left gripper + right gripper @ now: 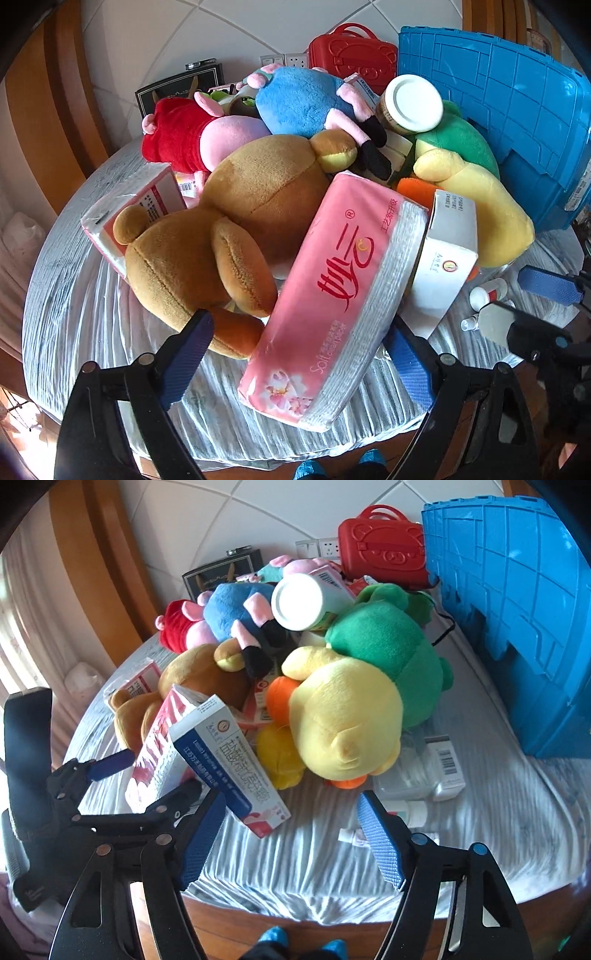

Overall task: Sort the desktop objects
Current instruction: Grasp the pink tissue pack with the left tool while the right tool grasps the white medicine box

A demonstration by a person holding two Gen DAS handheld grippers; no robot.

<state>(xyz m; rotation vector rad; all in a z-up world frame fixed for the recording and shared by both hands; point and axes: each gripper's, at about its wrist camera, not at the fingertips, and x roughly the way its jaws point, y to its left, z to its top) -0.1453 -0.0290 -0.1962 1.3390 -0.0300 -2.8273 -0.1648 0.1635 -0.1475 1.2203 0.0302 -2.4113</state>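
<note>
A heap of objects lies on a round table with a grey cloth (92, 314). My left gripper (299, 363) is open, its jaws either side of the near end of a pink tissue pack (332, 295), not pressing it. A brown plush bear (221, 229) lies left of the pack. My right gripper (291, 843) is open and empty above bare cloth, just in front of a yellow plush duck (343, 720) and a blue-and-white medicine box (229, 760). A green plush (391, 653), a blue plush (299, 99), a red plush (177, 133) and a white-lidded jar (410, 103) lie further back.
A blue plastic crate (498, 103) stands at the right, also in the right wrist view (517, 609). A red toy case (351, 51) and a black box (177, 88) stand by the tiled wall. Small bottles (484, 295) and a barcode box (447, 768) lie on the cloth.
</note>
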